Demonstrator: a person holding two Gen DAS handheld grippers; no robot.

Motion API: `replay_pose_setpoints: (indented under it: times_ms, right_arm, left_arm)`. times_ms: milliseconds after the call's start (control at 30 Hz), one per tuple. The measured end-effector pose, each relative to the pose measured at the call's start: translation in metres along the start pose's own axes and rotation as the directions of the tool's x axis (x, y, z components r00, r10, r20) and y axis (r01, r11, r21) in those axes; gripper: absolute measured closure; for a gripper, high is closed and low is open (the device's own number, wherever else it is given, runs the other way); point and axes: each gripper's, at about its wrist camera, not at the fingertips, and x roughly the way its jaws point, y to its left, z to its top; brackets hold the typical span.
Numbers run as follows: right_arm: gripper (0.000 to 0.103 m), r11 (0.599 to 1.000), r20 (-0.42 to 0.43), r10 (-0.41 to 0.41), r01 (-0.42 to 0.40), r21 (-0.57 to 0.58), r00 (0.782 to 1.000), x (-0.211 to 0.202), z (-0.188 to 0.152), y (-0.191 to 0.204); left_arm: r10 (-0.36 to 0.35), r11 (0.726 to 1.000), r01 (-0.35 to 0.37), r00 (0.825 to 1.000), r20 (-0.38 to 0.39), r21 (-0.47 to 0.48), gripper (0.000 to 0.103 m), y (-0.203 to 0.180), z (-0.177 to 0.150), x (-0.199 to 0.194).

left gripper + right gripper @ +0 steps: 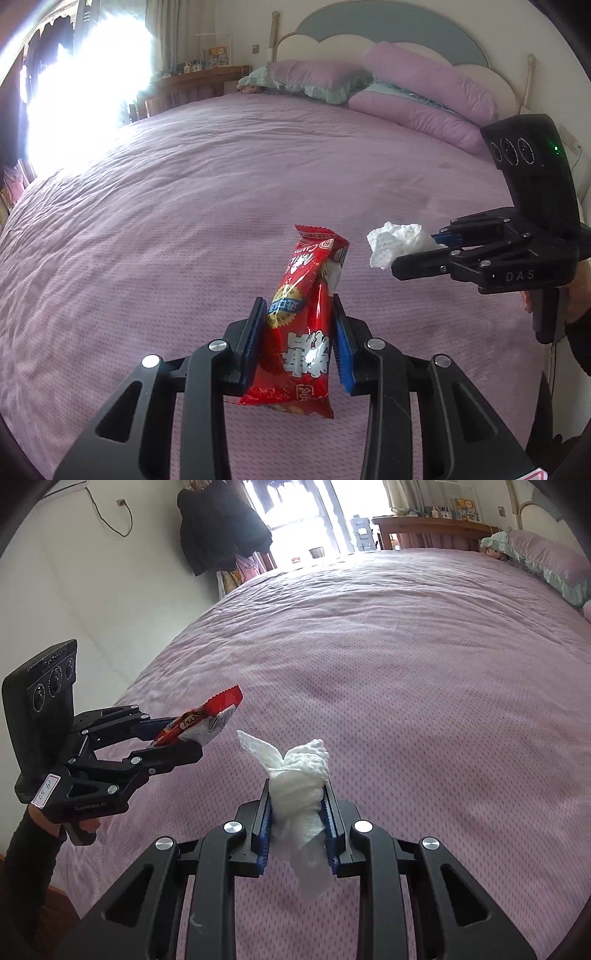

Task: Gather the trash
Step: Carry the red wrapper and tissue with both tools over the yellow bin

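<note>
Showing a red snack wrapper (299,325) with white letters and a blue-and-yellow badge. Showing a plain white tissue (299,794). Lying under them, a pink bedspread (184,192) with tiny dots. Wearing blue pads (343,350), black grippers.

surface: bed (184,192), pink-purple cover | on it: pillows (424,85) at headboard end

Window (85,85) glare washed out everything around it. Shelf (207,62) items were too small to identify. Wrapper (299,332) print was partly covered by the jaws.
</note>
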Motion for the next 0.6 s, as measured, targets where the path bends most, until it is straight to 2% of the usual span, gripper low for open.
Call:
replay_pose_setpoints:
  times_ms: [167,300,433,533,600]
  right_arm:
    - [0.080,1.000,0.026,-0.002,0.002,0.024,1.000,-0.050,-0.049,0.000]
    - [0.080,0.997,0.059,-0.049,0.046,0.056,0.997,-0.097,-0.087,-0.011]
    - [0.080,0.992,0.088,-0.106,0.099,0.083,0.990,-0.146,-0.129,-0.024]
    - [0.080,0.983,0.114,-0.149,0.135,0.126,0.982,-0.182,-0.163,-0.037]
    - [0.080,0.976,0.128,-0.168,0.147,0.163,0.977,-0.202,-0.186,-0.047]
  left_arm:
    - [-0.039,0.999,0.039,0.999,-0.004,0.032,0.068,-0.061,-0.018,-0.012]
    - [-0.100,0.991,0.099,0.995,0.005,0.091,0.068,-0.124,-0.030,-0.025]
    - [-0.178,0.969,0.173,0.984,0.013,0.178,0.068,-0.193,-0.039,-0.033]
    - [-0.224,0.955,0.217,0.975,0.011,0.202,0.068,-0.237,-0.043,-0.031]
    - [-0.272,0.944,0.269,0.962,-0.009,0.194,0.068,-0.260,-0.045,-0.024]
